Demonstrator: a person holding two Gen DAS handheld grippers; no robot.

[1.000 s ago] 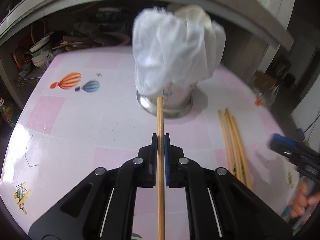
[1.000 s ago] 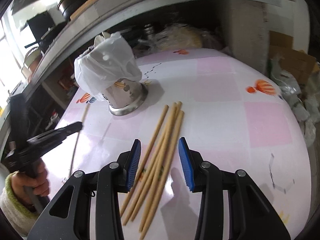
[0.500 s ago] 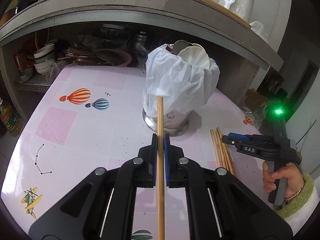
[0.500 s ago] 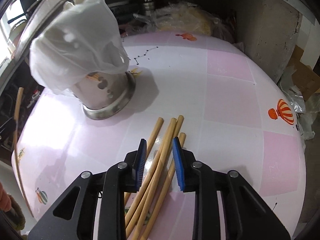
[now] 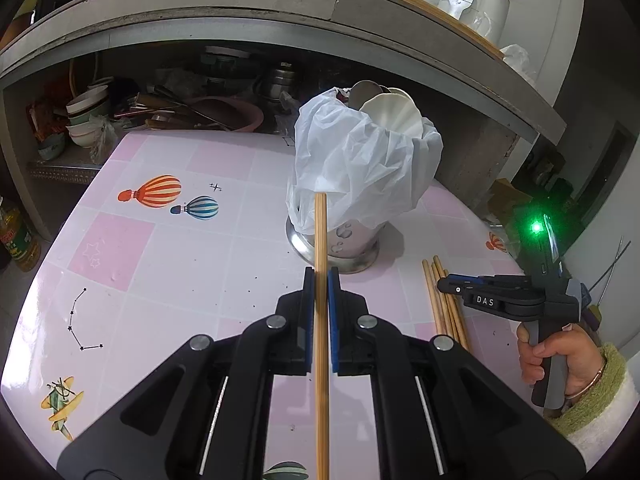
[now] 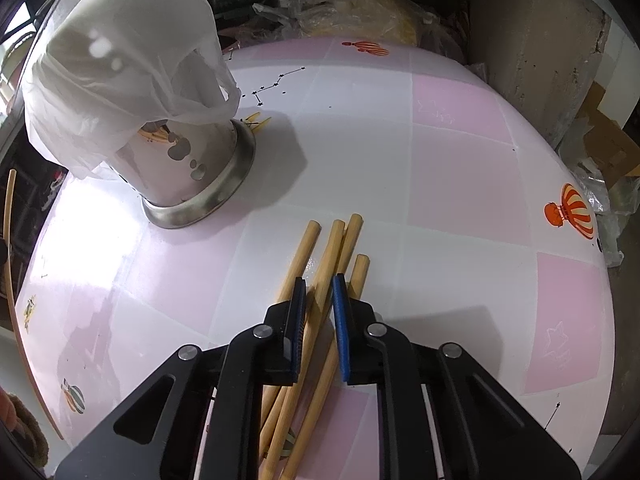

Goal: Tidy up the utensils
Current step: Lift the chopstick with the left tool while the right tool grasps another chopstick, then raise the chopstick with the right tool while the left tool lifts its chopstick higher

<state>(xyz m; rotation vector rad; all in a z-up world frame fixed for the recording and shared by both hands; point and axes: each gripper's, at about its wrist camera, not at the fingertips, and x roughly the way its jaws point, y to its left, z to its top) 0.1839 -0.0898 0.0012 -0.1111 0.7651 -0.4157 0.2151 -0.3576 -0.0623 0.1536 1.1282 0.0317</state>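
My left gripper point(image 5: 319, 280) is shut on one wooden chopstick point(image 5: 321, 236), which points toward the metal utensil holder point(image 5: 340, 246). A white plastic bag point(image 5: 360, 168) is draped over the holder, and spoons stick out of its top. My right gripper point(image 6: 318, 292) reaches down onto a pile of several chopsticks point(image 6: 352, 240) on the table. Its jaws are closing around one chopstick point(image 6: 329, 256), with a small gap still showing beside the pads. In the left wrist view the right gripper point(image 5: 444, 285) hovers over that pile point(image 5: 442, 300).
The pink and white checked tablecloth point(image 5: 140, 248) covers the table. A shelf behind it holds bowls point(image 5: 86, 120) and pots. A concrete pillar point(image 6: 540, 48) and plastic bags stand past the table's far right. An oil bottle point(image 5: 18, 236) is at the left.
The right gripper dropped down onto the chopstick pile and its jaws narrowed around one stick. The left gripper drew back and up from the holder, then held still, keeping its chopstick.
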